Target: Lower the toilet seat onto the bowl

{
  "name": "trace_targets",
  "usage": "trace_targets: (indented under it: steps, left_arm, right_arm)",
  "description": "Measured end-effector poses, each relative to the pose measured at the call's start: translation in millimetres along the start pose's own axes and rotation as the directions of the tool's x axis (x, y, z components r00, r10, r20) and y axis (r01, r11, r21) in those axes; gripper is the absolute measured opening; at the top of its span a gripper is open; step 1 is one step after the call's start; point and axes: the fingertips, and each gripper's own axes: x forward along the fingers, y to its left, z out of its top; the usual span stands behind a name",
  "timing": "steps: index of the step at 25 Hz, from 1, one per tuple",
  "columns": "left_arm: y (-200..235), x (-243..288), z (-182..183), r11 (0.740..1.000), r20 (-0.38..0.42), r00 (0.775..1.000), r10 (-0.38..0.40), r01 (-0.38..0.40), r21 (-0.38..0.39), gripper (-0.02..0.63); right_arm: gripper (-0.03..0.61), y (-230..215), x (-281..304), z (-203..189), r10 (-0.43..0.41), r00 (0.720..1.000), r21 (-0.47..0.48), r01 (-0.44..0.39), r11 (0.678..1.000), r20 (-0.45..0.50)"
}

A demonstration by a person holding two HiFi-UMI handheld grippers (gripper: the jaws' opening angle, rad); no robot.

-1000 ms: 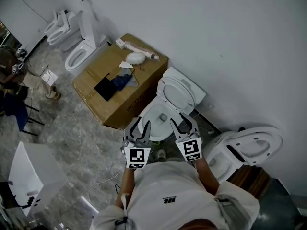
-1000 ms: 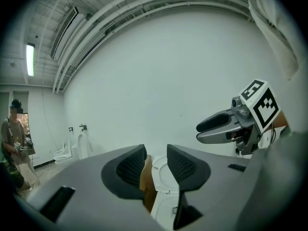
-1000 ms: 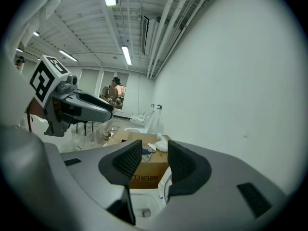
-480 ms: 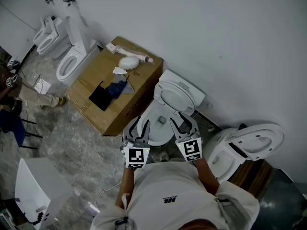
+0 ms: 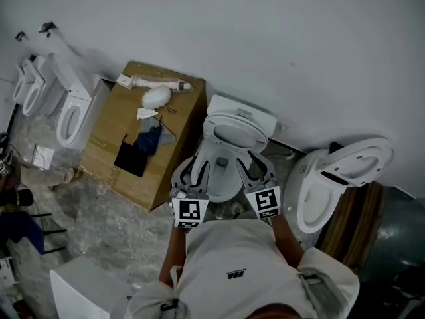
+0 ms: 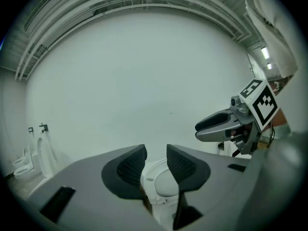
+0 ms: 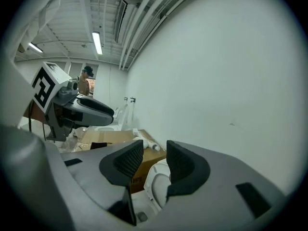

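Observation:
The white toilet (image 5: pixel 219 168) stands against the wall straight ahead, and its seat (image 5: pixel 239 130) is raised and leans back toward the tank. Both grippers hover side by side over the front of the bowl and touch nothing. My left gripper (image 5: pixel 193 173) is shut and empty. In the left gripper view the raised seat (image 6: pixel 161 183) shows far beyond the left gripper (image 6: pixel 156 154). My right gripper (image 5: pixel 256 169) has its jaws closing, with a narrow gap and nothing between them. The seat (image 7: pixel 156 186) lies well ahead of the right gripper (image 7: pixel 155 155).
A cardboard box (image 5: pixel 106 138) with a dark cloth and white parts on top stands left of the toilet. A second toilet (image 5: pixel 335 178) with its lid up is on the right. More toilets (image 5: pixel 66 108) line the wall at far left. A person (image 7: pixel 87 80) stands far off.
The head view has swung so that the toilet and box sit more squarely ahead. Both grippers stay side by side over the bowl's front, slightly nearer the raised seat.

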Motion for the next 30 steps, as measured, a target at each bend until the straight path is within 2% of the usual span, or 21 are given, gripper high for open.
trace_targets:
  steps: [5, 9, 13, 21, 30]
  left_arm:
    - [10, 35, -7, 0.990, -0.003, 0.991, -0.134, 0.134, 0.036, 0.150]
    - [8, 59, -15, 0.967, -0.008, 0.969, -0.248, 0.248, 0.064, 0.149]
    - [4, 85, -21, 0.943, -0.018, 0.946, -0.322, 0.323, 0.082, 0.148]
    - [-4, 132, -38, 0.903, -0.045, 0.911, -0.411, 0.413, 0.119, 0.149]
    - [-18, 173, -57, 0.878, -0.061, 0.890, -0.452, 0.456, 0.144, 0.148]
  right_arm:
    - [0.153, -13, 14, -10, -0.123, 0.991, 0.040, 0.124, 0.991, -0.044]
    - [0.153, -23, 16, -24, -0.231, 0.969, 0.061, 0.237, 0.970, -0.088]
    - [0.153, -38, 20, -39, -0.303, 0.944, 0.086, 0.315, 0.945, -0.127]
    - [0.153, -54, 29, -72, -0.376, 0.905, 0.123, 0.404, 0.906, -0.199]
    - [0.155, -74, 44, -102, -0.403, 0.884, 0.119, 0.438, 0.891, -0.238]
